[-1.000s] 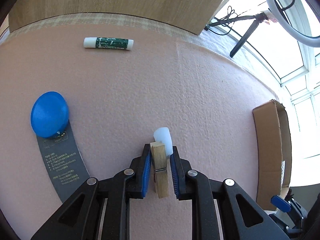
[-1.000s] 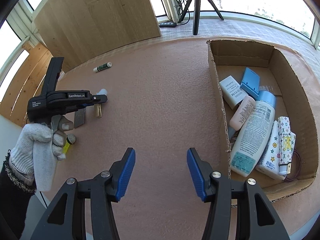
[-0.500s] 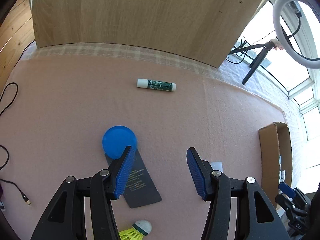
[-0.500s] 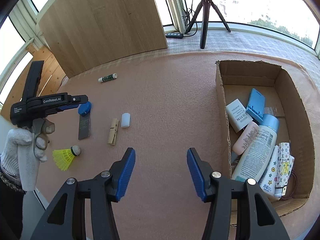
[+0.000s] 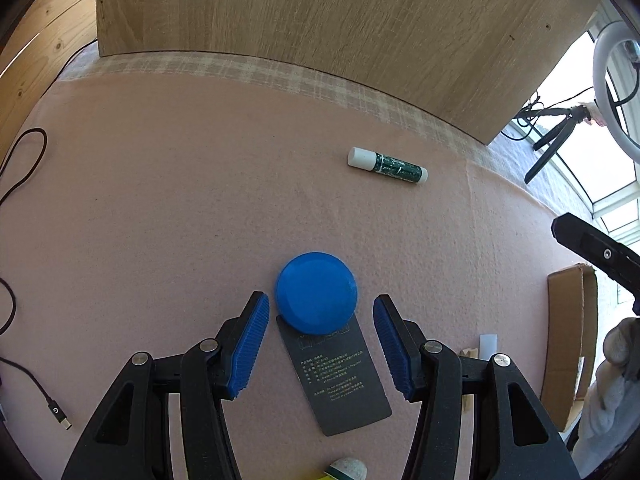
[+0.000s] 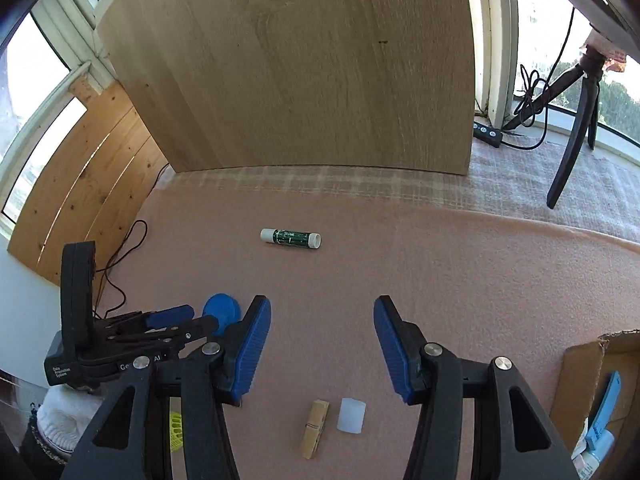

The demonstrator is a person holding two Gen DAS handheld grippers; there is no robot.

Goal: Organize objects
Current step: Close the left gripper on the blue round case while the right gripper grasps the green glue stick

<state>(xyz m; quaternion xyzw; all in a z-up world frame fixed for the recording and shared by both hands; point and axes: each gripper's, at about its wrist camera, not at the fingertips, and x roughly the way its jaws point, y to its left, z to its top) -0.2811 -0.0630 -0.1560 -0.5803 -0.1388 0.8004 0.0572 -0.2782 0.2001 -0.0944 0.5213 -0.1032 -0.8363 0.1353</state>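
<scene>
The left gripper [image 5: 320,344] is presented with its blue-padded fingers [image 5: 250,344] spread wide and nothing is held between them. One second earlier the same fingers were pressed onto the small wooden clothespin [image 6: 315,428]; that grip has since been given up, and the clothespin is now seen lying flat on the pink felt-covered bench [image 5: 160,200], just beside the short translucent white plastic cap [image 6: 351,415], the two close together but not clearly touching.

The left gripper has been shifted across the bench and is now lined up on the round blue plastic disc [image 5: 317,293], which rests on the upper end of a dark grey printed card [image 5: 340,380]. The disc is bracketed by the spread fingers but is not yet touched by either.

The right gripper [image 6: 322,348] has been swung away from the brown cardboard box [image 6: 588,376] toward the middle of the bench; its fingers are likewise spread and empty, and the clothespin and cap lie directly below them. The green glue stick with white ends [image 6: 291,238] lies well apart, farther back.

It is judged that the clothespin was abandoned, not delivered, so it remains to be sorted. The disc is taken as the next target for the left side, and the clothespin or cap for the right. Five loose items, including the yellow shuttlecock [image 5: 348,470], remain outside the box.
</scene>
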